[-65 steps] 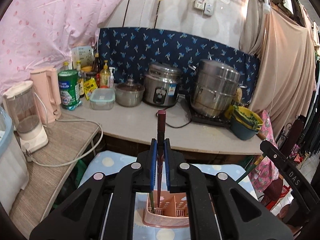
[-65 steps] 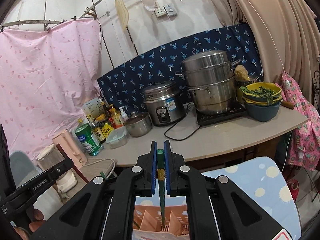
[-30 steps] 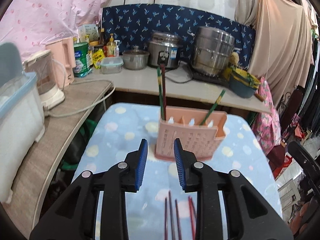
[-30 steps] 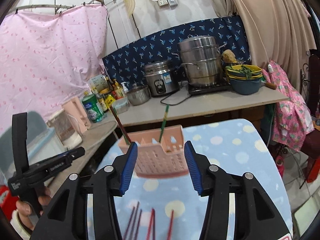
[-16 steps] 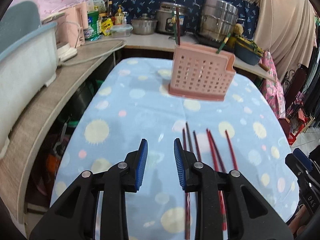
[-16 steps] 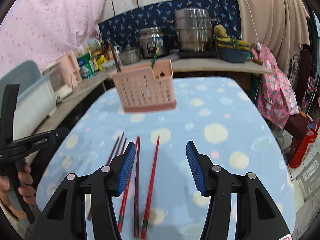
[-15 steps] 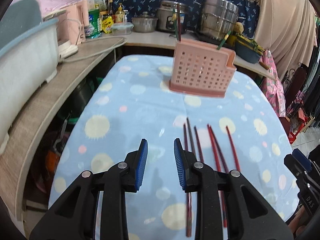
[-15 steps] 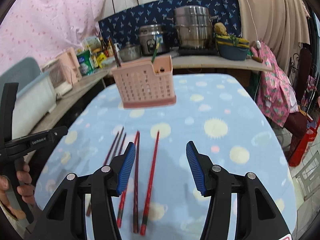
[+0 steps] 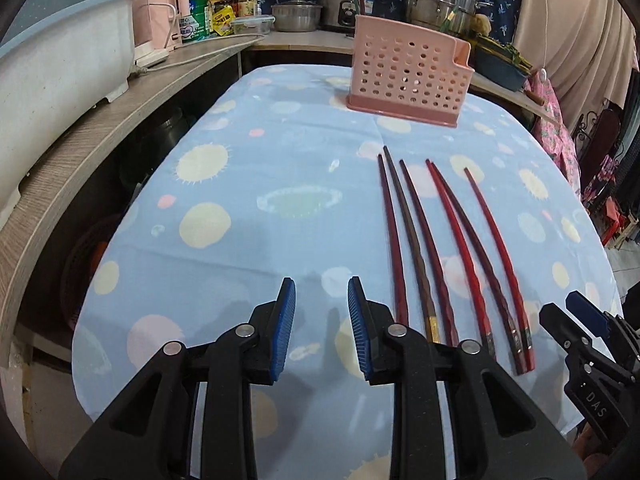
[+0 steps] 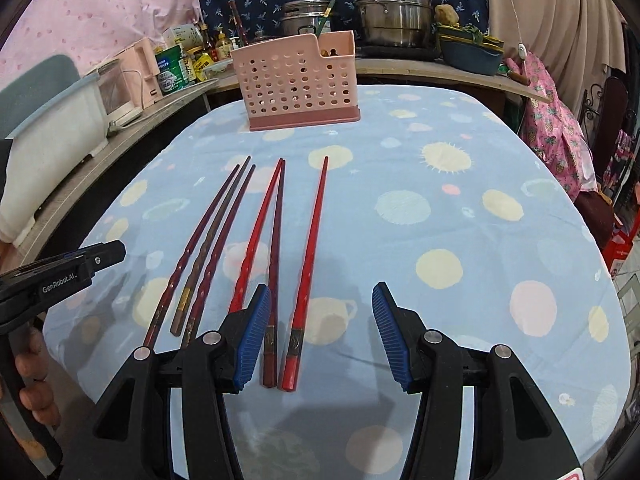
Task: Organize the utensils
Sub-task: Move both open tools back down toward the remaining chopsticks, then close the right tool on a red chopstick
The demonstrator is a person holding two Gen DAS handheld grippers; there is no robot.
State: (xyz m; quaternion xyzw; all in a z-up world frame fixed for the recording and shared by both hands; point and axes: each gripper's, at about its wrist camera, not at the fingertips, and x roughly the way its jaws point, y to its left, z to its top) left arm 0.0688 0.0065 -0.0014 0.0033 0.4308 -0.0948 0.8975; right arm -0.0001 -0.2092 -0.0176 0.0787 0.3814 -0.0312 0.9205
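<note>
Steel pots, probably a kettle

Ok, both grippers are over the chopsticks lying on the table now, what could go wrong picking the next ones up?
1. The chopsticks lie close together, two crossing near their tips, so the open right gripper could pinch two at once or nudge a neighbour.
2. The left gripper is open over bare tablecloth beside the row, so closing there would probably catch only cloth.
3. The pink holder already has chopsticks sticking up; a new one might knock them.
</note>
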